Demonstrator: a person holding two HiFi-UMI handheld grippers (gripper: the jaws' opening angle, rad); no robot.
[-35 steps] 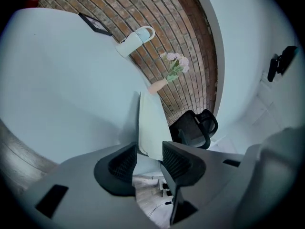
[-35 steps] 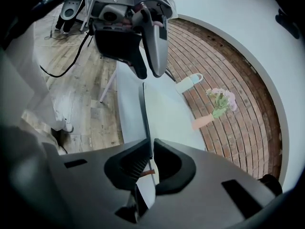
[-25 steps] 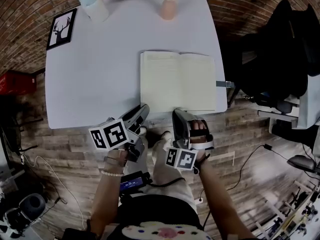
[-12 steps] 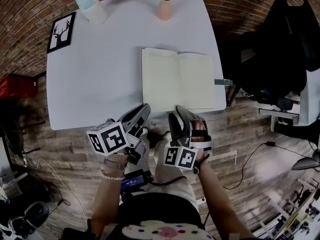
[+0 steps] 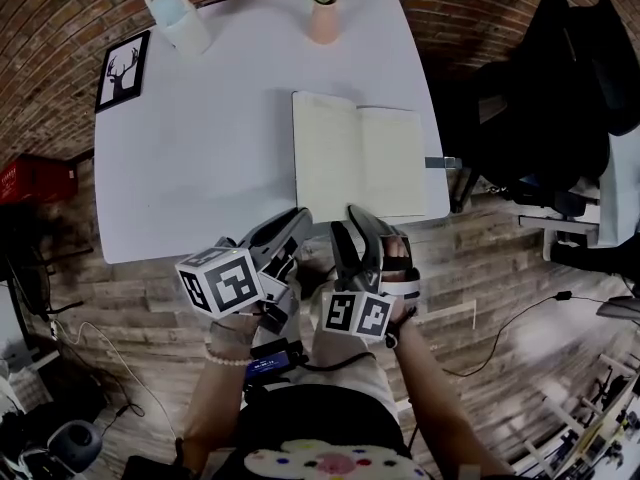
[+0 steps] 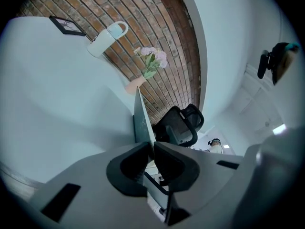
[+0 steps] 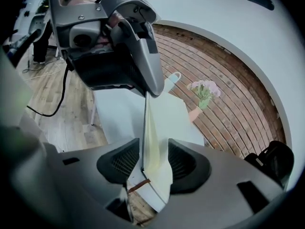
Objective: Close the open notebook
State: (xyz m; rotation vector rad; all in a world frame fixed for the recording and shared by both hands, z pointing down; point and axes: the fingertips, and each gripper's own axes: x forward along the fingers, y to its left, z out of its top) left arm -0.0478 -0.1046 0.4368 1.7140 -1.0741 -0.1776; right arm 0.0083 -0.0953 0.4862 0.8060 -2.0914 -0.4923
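Looking down in the head view, we are seeing both hands holding their tools side by side at the front edge of the table (image 5: 190, 148), each pointing forward and slightly down. The left gripper (image 5: 296, 220) is meeting the near left corner of the notebook (image 5: 360, 163), and the right gripper (image 5: 352, 226) is meeting its near edge by the spine. The notebook is lying open and flat near the table's front right corner, with bare tabletop stretching wide to its left. We are counting one notebook, one picture frame (image 5: 124, 70), one jug (image 5: 178, 16) and one vase (image 5: 322, 20), the last three standing along the far edge, well apart from the notebook.

In the left gripper view, the jaws have just been closing and are pinching narrowly on the notebook's edge.

In the right gripper view, the jaws have just been opening and are standing wide. The notebook's edge is running between them, and the pads are not pressing on it.
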